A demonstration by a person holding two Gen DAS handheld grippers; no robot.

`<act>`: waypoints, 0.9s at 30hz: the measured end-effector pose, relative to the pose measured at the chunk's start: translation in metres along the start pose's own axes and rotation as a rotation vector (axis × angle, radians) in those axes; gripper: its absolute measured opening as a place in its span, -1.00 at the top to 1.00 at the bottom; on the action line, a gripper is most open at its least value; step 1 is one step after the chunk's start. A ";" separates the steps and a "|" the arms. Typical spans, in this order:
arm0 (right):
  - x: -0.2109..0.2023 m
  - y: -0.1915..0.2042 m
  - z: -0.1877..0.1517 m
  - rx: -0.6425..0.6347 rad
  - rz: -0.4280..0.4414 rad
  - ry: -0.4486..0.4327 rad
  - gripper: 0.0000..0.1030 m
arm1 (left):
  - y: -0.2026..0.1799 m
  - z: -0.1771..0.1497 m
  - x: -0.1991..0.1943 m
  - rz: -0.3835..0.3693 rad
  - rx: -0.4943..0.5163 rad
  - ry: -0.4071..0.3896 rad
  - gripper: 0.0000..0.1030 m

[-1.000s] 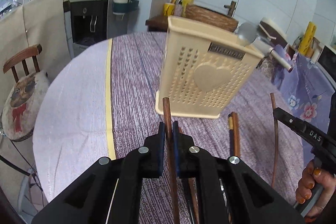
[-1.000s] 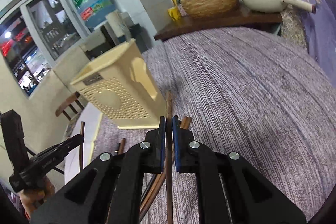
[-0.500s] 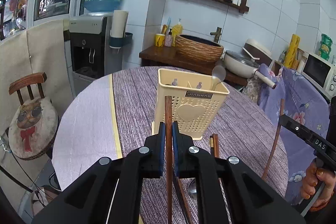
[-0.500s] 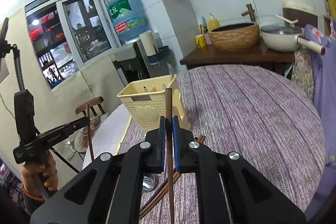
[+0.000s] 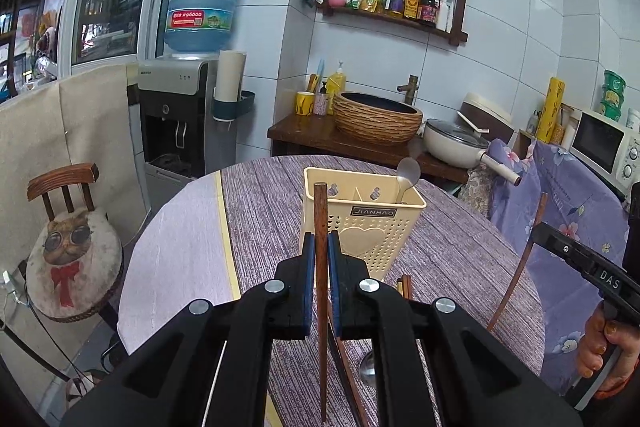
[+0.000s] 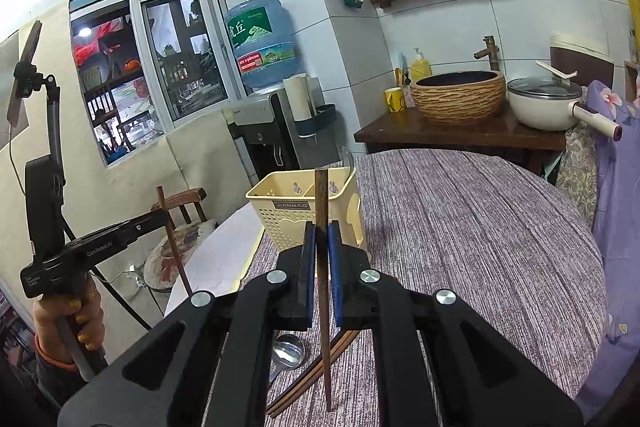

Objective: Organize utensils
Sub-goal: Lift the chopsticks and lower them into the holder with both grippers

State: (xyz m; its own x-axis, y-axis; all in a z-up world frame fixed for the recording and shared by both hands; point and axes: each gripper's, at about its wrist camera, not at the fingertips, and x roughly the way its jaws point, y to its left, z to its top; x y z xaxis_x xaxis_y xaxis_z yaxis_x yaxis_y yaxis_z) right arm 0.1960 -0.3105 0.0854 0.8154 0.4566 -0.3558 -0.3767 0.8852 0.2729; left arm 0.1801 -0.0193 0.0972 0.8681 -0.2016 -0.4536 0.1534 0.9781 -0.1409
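Observation:
My left gripper [image 5: 319, 247] is shut on a dark wooden chopstick [image 5: 320, 215] that stands upright between the pads, held above the table. My right gripper [image 6: 319, 237] is shut on a second wooden chopstick [image 6: 321, 203], also upright. A cream perforated utensil holder [image 5: 368, 227] stands on the round purple table [image 5: 264, 211] just beyond both grippers, with a metal spoon [image 5: 408, 173] standing in it. More chopsticks [image 6: 316, 375] and a metal spoon [image 6: 289, 351] lie on the table below my grippers. In each view the other gripper shows at the edge with its chopstick.
A wooden chair with a cat cushion [image 5: 74, 247] stands left of the table. Behind the table are a water dispenser [image 5: 180, 123], a wooden counter with a woven basin [image 5: 376, 117] and a white pot [image 5: 456, 145]. Purple flowered cloth [image 5: 560, 227] hangs at the right.
Both grippers have risen and tilted up with their chopsticks off the table. The holder, close and tilted in view before, now sits lower and farther off, with the room behind it showing.

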 end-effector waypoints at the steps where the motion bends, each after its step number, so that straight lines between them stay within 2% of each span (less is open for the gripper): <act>1: 0.000 0.001 0.001 -0.005 0.001 -0.002 0.85 | 0.001 0.001 0.000 0.000 0.000 -0.002 0.85; 8: 0.000 0.009 0.013 -0.029 0.018 -0.015 0.85 | 0.003 0.012 -0.003 -0.019 -0.007 -0.018 0.85; 13: 0.004 0.013 0.033 -0.033 0.037 -0.039 0.85 | -0.002 0.036 -0.007 -0.046 0.017 -0.047 0.86; 17: 0.011 0.020 0.062 -0.047 0.044 -0.072 0.85 | -0.002 0.068 -0.003 -0.111 0.003 -0.035 0.86; 21: 0.021 0.024 0.100 -0.023 0.067 -0.098 0.85 | -0.006 0.101 -0.006 -0.110 0.012 -0.068 0.86; 24: 0.025 0.030 0.131 -0.029 0.052 -0.152 0.85 | -0.005 0.129 -0.005 -0.142 -0.018 -0.077 0.86; 27: 0.032 0.037 0.153 -0.039 0.032 -0.195 0.85 | -0.009 0.151 -0.002 -0.125 -0.025 -0.110 0.86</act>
State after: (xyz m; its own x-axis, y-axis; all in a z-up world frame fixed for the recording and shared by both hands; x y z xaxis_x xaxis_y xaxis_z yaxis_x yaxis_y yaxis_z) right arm 0.2751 -0.2769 0.2210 0.8713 0.4617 -0.1665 -0.4171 0.8752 0.2450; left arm 0.2482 -0.0198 0.2325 0.8896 -0.3131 -0.3325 0.2525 0.9438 -0.2131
